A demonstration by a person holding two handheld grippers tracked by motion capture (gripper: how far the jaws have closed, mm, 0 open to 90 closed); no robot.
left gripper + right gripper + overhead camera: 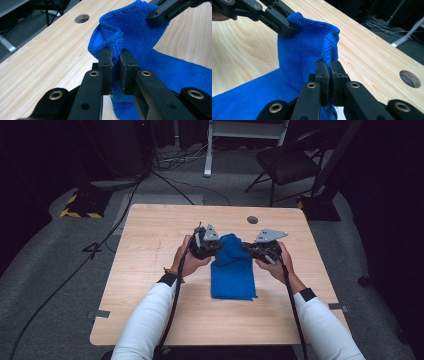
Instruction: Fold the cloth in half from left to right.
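Observation:
A blue cloth (232, 275) lies folded on the wooden table (150, 270), its far end lifted into a hump between both grippers. My left gripper (219, 247) is shut on the left corner of that lifted edge; in the left gripper view the cloth (135, 32) is pinched between the pads at the gripper (115, 53). My right gripper (246, 248) is shut on the right corner, its jaws tight on the folded hem (329, 47) at the gripper (330, 62). The raised cloth (299, 55) hangs between them, and the near part rests flat on the table.
A round hole (252, 219) sits in the tabletop just beyond the grippers. Behind the table stand a dark folding chair (287, 162) and a white frame leg (209, 150). Cables run over the grey floor at the left.

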